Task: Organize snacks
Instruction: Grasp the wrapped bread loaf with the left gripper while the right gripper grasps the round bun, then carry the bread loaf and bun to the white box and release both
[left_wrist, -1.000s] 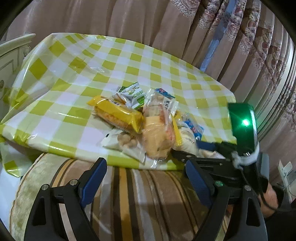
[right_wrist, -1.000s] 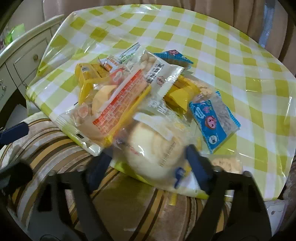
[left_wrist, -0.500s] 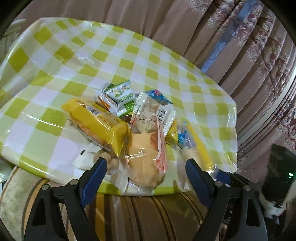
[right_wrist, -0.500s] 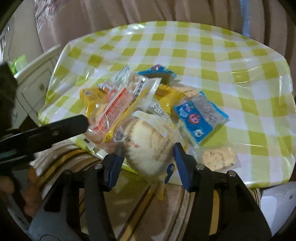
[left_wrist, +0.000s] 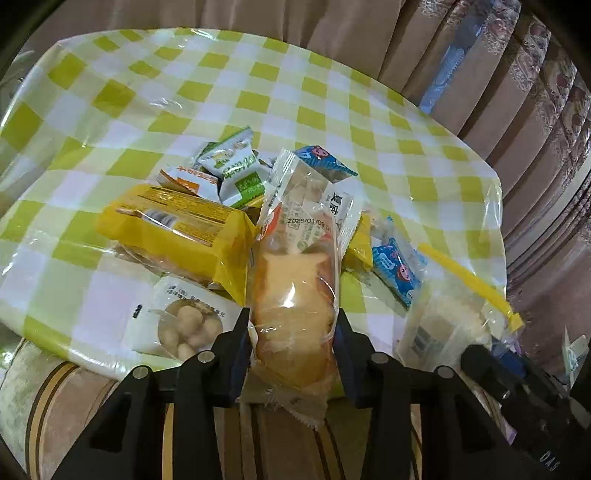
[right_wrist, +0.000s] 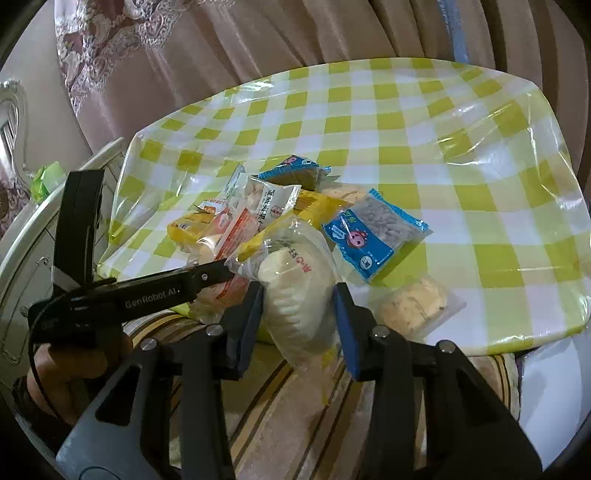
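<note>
A heap of wrapped snacks lies near the front edge of a table with a yellow-green checked cloth (left_wrist: 155, 85). My left gripper (left_wrist: 293, 332) is shut on a clear bag of orange-yellow bread (left_wrist: 295, 295) at the heap's front. My right gripper (right_wrist: 299, 299) is shut on a clear bag with a round white bun (right_wrist: 295, 291); that bag also shows in the left wrist view (left_wrist: 443, 321). A yellow pack (left_wrist: 181, 229), a white pack of small balls (left_wrist: 184, 321) and blue packets (right_wrist: 373, 232) lie around them.
A loose wrapped cookie (right_wrist: 413, 302) lies right of the bun. A striped cushion (right_wrist: 295, 398) sits below the table's front edge. Curtains (left_wrist: 498, 74) hang behind the table. A white cabinet (right_wrist: 22, 236) stands at the left. The left gripper body (right_wrist: 140, 291) reaches in beside the right one.
Both grippers moved in to the heap's front edge and closed, the left onto the bread bag, the right onto the white bun bag.
</note>
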